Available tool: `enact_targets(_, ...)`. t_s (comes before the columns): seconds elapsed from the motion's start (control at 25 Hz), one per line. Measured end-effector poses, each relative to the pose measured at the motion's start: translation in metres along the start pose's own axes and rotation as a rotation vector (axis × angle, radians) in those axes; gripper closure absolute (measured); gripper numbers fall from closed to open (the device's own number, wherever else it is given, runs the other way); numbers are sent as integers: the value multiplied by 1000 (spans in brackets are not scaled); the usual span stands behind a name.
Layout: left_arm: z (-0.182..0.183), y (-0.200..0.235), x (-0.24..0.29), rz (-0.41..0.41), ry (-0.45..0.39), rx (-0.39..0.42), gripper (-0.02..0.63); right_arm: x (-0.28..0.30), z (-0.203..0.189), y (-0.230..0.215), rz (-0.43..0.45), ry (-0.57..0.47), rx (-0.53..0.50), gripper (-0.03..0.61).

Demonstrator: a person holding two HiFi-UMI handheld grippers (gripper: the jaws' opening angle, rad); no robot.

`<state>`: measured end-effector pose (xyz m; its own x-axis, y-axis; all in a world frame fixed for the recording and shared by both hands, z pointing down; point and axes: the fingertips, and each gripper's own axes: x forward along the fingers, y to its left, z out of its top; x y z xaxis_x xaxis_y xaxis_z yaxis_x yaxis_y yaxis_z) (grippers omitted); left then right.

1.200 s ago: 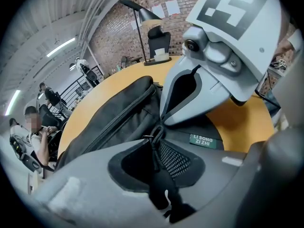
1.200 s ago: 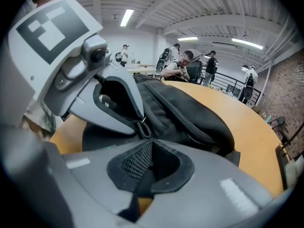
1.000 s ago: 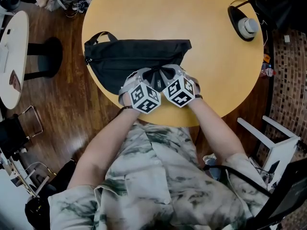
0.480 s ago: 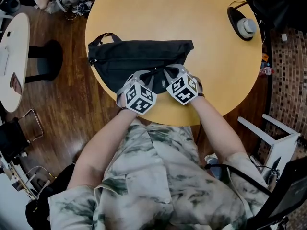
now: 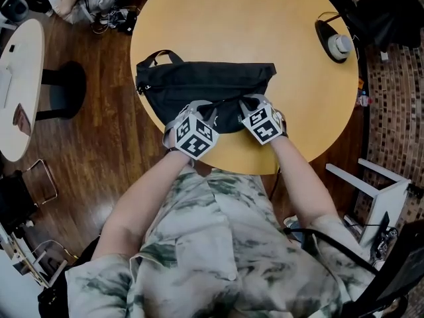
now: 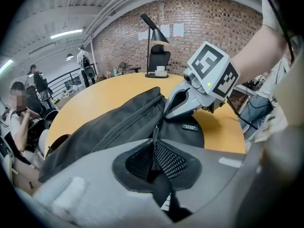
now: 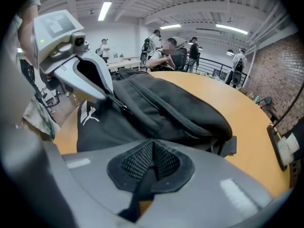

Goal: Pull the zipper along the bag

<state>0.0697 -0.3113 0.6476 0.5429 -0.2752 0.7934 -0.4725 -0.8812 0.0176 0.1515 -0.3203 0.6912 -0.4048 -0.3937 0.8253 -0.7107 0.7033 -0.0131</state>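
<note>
A black waist bag (image 5: 199, 85) lies on the near part of the round yellow table (image 5: 265, 25). My left gripper (image 5: 207, 106) is at the bag's near edge, shut on the thin zipper pull (image 6: 156, 131), which rises from between its pads to the zipper line. My right gripper (image 5: 246, 102) is a little to the right on the same edge. It is shut, its tip pinching the bag's fabric beside the zipper (image 6: 167, 114). In the right gripper view the bag (image 7: 171, 108) fills the space just beyond the shut jaws, and the left gripper (image 7: 110, 98) meets the zipper.
A black desk lamp base with a white cup-like piece (image 5: 338, 44) stands at the table's far right edge. A white side table (image 5: 16, 78) is to the left on the wooden floor, and a white stool frame (image 5: 377, 191) to the right. Several people stand or sit in the background.
The two grippers have drawn apart: the left one has slid leftward along the bag's near edge with the pull, while the right one has kept its place on the bag.
</note>
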Motion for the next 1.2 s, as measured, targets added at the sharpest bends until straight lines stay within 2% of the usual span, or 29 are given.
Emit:
enact_targets(0.28,-22,20,-21,-38,-22,-23,589,0,-1,-3,-48,50,39,574)
enact_targets(1.2,-102,88,-76,-80,-102,-82,589,-4,-7,-14,-240,149,133,583)
